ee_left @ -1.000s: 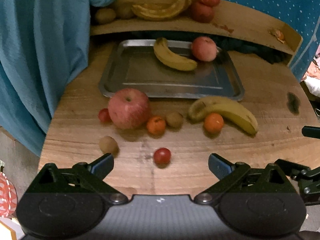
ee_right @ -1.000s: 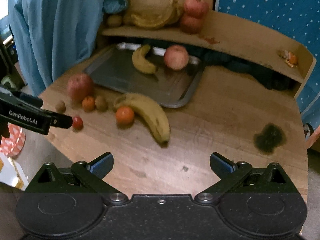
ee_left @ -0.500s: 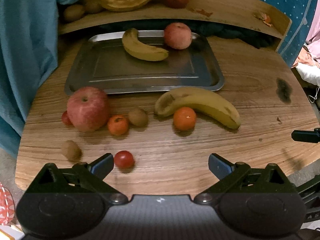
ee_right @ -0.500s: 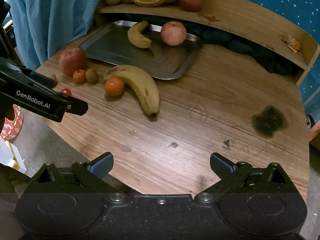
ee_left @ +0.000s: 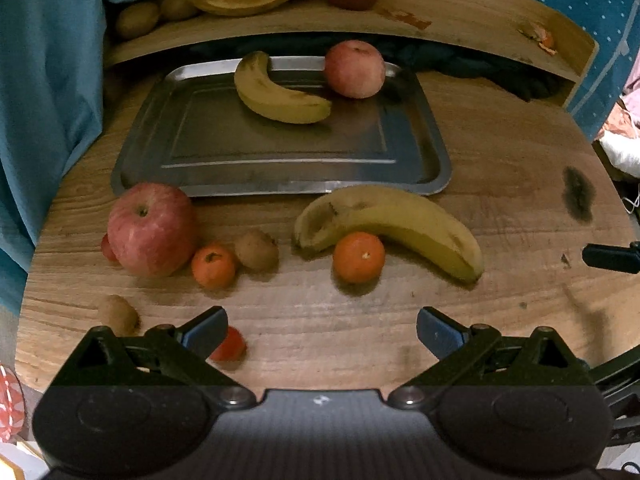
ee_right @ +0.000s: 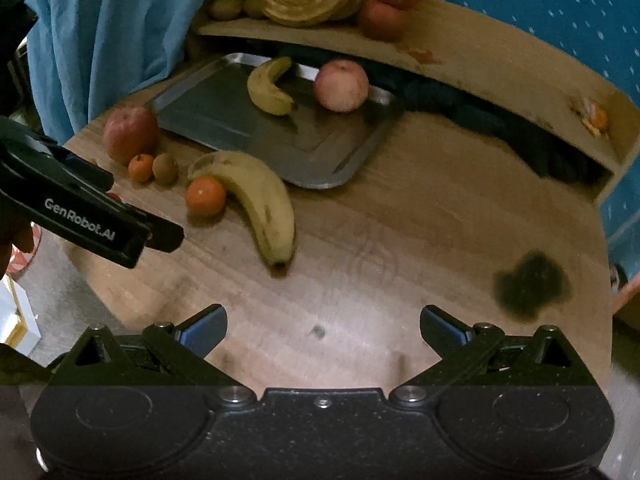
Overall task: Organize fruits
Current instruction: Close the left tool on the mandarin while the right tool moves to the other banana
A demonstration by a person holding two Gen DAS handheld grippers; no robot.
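Left wrist view: wooden counter (ee_left: 500, 152) carries a metal tray (ee_left: 280, 176) holding a small banana (ee_left: 280, 96) and an apple (ee_left: 354, 69); a large banana (ee_left: 400, 216), red apple (ee_left: 150, 230) and orange (ee_left: 359, 257) lie before it; left gripper (ee_left: 322, 330) and right gripper (ee_right: 323, 330) both gape wide, empty.

2 bananas (ee_left: 390, 222), 2 apples (ee_left: 150, 230), 2 oranges (ee_left: 359, 257), 2 kiwis (ee_left: 256, 250), 1 tray (ee_left: 280, 172)

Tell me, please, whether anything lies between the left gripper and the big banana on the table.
Partly, yes. The left gripper is open, and an orange sits directly ahead of it, pressed against the near side of the big banana. The banana's right half has only bare table in front of it.
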